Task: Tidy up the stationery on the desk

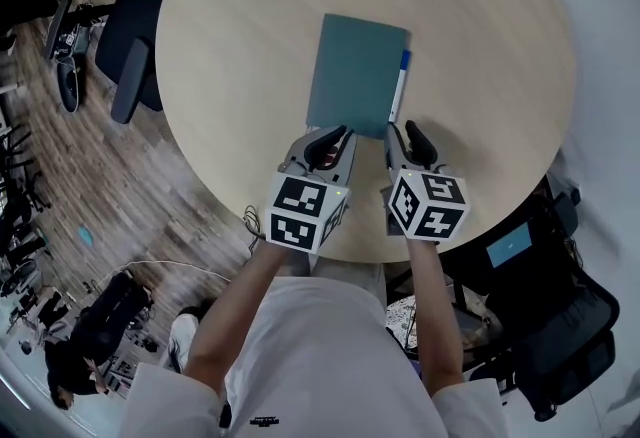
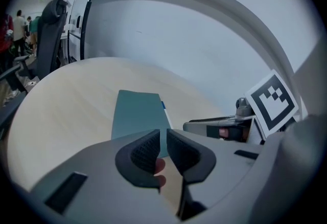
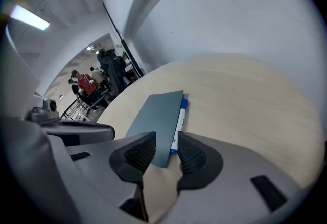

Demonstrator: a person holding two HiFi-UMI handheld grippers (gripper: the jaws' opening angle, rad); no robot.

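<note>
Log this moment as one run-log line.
left gripper: jaws nearly together, empty | right gripper: jaws apart, empty | notebook: flat on table | pen: beside notebook's right edge

So the notebook (image 1: 355, 71) lies flat on the table (image 1: 240, 46), a bit right of the middle, with a marker (image 1: 401, 76) running right along its right edge. The left tongs (image 1: 335, 136) are over the notebook's near edge, and the right tongs (image 1: 405, 131) are just beside them by the marker's near end. An office chair (image 1: 135, 46) sits off the table's left side, and another chair (image 1: 570, 336) is near right.
</note>
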